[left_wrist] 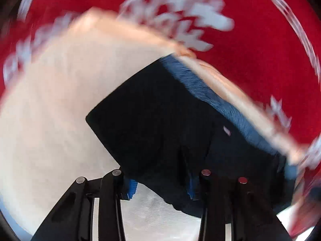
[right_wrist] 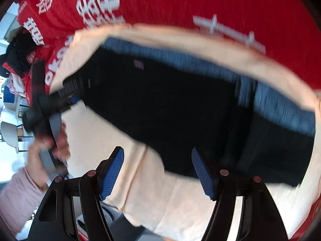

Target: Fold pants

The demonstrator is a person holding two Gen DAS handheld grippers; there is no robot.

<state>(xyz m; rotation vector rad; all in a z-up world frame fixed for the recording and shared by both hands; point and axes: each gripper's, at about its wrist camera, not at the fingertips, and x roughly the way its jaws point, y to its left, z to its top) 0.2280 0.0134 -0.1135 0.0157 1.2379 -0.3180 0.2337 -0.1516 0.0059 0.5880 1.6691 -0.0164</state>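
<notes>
The right gripper [right_wrist: 157,172] stands wide apart, its blue pads [right_wrist: 111,173] holding nothing, just above the near edge of the dark pants [right_wrist: 164,108]. The pants lie folded on a cream cloth [right_wrist: 164,204] over a red printed cloth [right_wrist: 180,2]. The left gripper [left_wrist: 161,184], gripped by a hand [right_wrist: 48,146], also stands apart, fingers straddling the pants' edge.

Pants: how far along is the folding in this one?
Done: the pants look folded into a compact dark block, blue lining showing along one edge, on the cream cloth. In hand: left tool and right tool are open at its near edge. Left: probably a last fold or straightening.
</notes>
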